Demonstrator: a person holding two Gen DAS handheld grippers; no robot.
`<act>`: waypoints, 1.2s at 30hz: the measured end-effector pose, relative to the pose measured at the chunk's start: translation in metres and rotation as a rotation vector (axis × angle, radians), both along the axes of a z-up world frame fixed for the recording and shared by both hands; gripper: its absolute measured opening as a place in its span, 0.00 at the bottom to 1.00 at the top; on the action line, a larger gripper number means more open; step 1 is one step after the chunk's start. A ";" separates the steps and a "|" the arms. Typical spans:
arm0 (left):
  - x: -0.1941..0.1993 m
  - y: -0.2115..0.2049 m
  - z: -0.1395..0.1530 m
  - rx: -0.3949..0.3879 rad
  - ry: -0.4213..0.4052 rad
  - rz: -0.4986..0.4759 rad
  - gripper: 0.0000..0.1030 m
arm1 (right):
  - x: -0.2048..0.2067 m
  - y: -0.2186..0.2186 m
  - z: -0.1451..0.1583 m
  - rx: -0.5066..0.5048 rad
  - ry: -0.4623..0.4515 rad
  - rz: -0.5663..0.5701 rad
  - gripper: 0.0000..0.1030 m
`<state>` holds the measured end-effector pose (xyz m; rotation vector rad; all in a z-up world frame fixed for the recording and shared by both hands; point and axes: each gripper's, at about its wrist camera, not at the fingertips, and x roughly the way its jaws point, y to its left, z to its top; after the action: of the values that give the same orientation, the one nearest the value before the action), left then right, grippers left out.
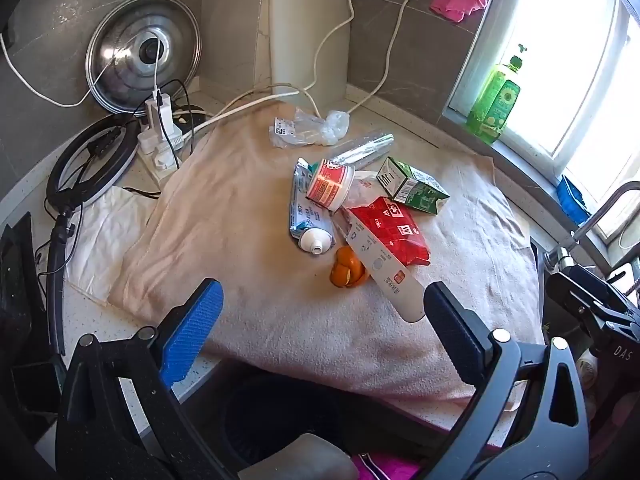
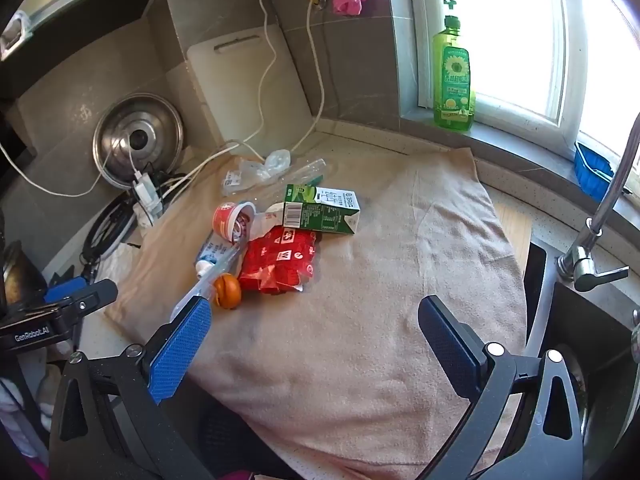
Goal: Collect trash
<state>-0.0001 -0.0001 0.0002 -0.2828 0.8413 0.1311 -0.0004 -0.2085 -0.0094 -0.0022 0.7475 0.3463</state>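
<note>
Spread over the counter, one pink towel (image 2: 400,280) carries the trash, ahead of both wide-open, empty grippers: left gripper (image 1: 320,312), right gripper (image 2: 316,320). One green carton (image 2: 320,212), one red wrapper (image 2: 280,260), one toothpaste tube (image 1: 306,216), one cup (image 1: 330,188), one orange peel (image 1: 348,272).

Trash pile (image 1: 352,208) on towel (image 1: 248,312) — cutting board (image 1: 308,32) behind
</note>
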 end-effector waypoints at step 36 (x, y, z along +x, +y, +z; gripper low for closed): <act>0.003 0.005 0.004 0.009 0.008 0.008 0.99 | 0.018 0.005 -0.005 0.045 0.050 0.008 0.99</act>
<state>0.0025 0.0045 0.0042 -0.2772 0.8469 0.1437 0.0180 -0.2033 -0.0140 0.0456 0.7888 0.3718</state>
